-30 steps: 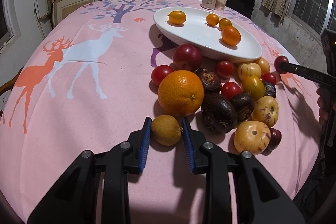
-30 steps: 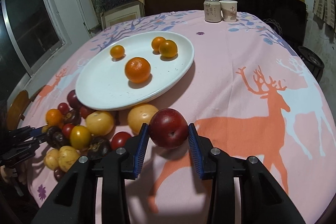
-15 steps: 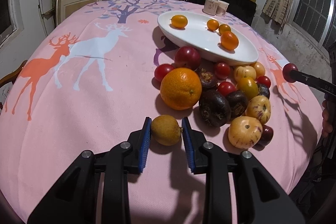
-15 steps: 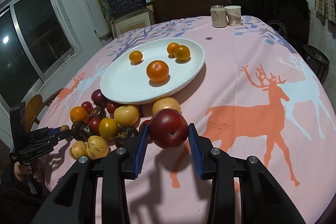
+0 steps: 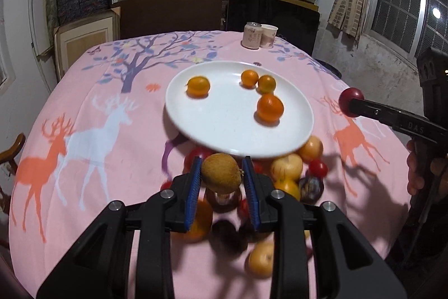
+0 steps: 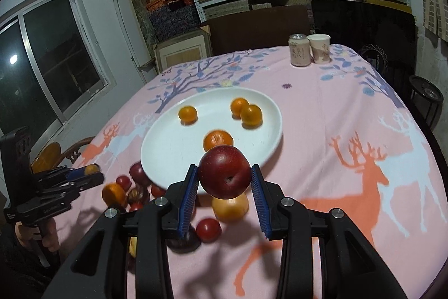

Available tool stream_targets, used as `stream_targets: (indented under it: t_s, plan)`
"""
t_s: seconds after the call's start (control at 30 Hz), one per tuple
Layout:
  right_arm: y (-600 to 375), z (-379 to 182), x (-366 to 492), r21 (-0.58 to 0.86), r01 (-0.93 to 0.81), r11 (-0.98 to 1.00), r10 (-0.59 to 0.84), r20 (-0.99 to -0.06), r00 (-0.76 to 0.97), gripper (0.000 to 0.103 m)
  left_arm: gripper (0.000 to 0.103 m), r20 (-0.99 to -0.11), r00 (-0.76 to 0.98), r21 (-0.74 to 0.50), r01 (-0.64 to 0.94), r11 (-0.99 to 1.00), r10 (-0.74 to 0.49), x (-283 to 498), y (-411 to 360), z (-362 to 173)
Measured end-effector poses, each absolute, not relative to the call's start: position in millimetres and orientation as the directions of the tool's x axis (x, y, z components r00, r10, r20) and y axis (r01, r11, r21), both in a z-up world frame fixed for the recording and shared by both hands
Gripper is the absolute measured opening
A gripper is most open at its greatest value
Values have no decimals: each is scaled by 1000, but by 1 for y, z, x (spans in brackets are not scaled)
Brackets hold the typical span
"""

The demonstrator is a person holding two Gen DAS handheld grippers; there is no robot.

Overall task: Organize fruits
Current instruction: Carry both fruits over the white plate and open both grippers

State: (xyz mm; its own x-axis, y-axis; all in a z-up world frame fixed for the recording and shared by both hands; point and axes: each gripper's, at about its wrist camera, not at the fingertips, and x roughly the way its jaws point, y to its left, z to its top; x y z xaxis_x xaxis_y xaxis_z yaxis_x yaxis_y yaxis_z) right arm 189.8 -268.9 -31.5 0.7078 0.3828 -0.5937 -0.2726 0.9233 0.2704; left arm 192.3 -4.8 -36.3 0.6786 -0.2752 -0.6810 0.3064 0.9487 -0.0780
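While your left gripper [image 5: 221, 173] clamps its blue-padded fingers [image 5: 194, 194] narrowly on a small round tan-brown fruit [image 5: 221, 176], that fruit hangs clear of the pink deer-print tablecloth [image 5: 92, 147], just short of the near rim of the wide white oval plate [image 5: 224, 131]; below and behind those fingers lies the blurred loose heap of mixed red, yellow and dark purple fruits [image 5: 294, 178], with a larger orange [image 5: 196, 220] under the left finger; ahead of the fingertips, four small round oranges [image 5: 270, 107] sit on the plate, and well beyond it a pink drink can [image 5: 252, 35] and a paper cup [image 5: 268, 35] stand touching side by side; your right gripper [image 6: 224, 181] holds a glossy dark red plum [image 6: 224, 171] between its blue pads [image 6: 189, 196], a somewhat wider grip, the plum raised off the cloth and over the plate's near edge; under its fingers lie a yellow round fruit [image 6: 230, 208] and a small red tomato-like fruit [image 6: 208, 229]; to the left of those fingers your other gripper shows, a hand [image 6: 36, 236] on its handle
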Motion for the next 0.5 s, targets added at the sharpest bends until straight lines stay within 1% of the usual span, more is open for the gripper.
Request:
stream_targets:
  t_s: [0.17,0.33,0.37,0.4,0.43,0.5]
  plan:
    - [-239,-29,239,251,-305,919,395,-605,691,38,29,-704,662,-63,300,952,-255,248,-26,-41]
    - [-209,-43,284,246,-327,913,406,-643,650,39,30,-765,602,-61,285,957,-228,294,-36,-66]
    - [-205,-46,291,252,-332,909,413,-649,639,40,32,-772,592,-70,282,957,-231,298,-36,-69]
    - [-201,-48,296,262,-338,904,424,-651,629,52,38,-775,588,-79,273,959,-231,301,-34,-71]
    - [-199,-49,298,262,-335,905,423,-648,633,57,45,-770,595,-87,260,962,-230,301,-30,-71]
    - [-197,-48,295,258,-343,903,426,-637,643,58,54,-757,610,-96,250,963,-234,297,-24,-68]
